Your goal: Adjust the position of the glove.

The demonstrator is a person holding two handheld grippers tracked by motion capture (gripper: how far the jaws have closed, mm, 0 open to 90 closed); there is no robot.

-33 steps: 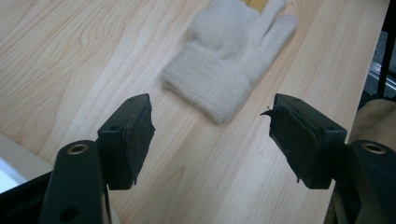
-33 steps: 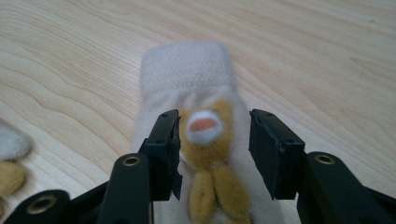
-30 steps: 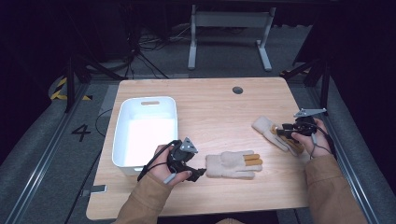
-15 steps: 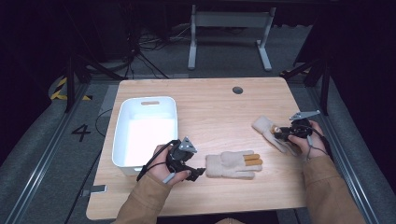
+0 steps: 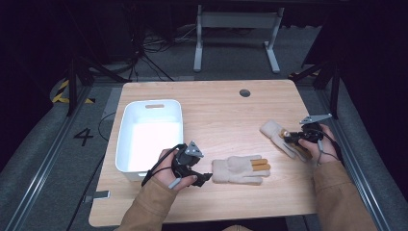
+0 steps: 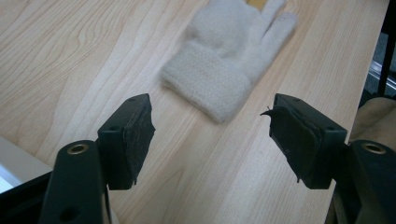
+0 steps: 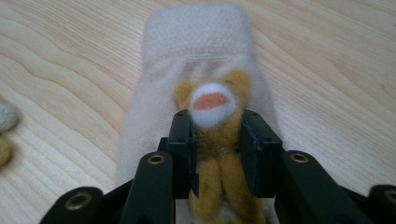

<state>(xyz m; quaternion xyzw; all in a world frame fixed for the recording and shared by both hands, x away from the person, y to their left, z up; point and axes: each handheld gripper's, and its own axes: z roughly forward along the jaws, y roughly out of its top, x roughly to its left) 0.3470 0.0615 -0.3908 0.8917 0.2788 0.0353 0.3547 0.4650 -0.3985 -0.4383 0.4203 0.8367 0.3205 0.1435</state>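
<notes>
**Gripping a glove's plush trim**

Resting near the bench [image 5: 211, 103] front edge, the left gripper [image 6: 210, 135] has its fingers spread wide, just short of a cream glove's [image 5: 239, 169] cuff. Farther right, the right gripper [image 7: 217, 154] pinches the second glove's [image 7: 196, 84] tan plush animal [image 7: 215, 135]. A white bin [image 5: 126, 144] sits left.

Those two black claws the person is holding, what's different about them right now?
The left claw stands wide open with nothing between its jaws, just short of the cuff of the near glove. The right claw is shut on the far glove, pinching its tan animal decoration. The left is by the white bin, the right near the table's right edge. Both point at a cream glove.
</notes>
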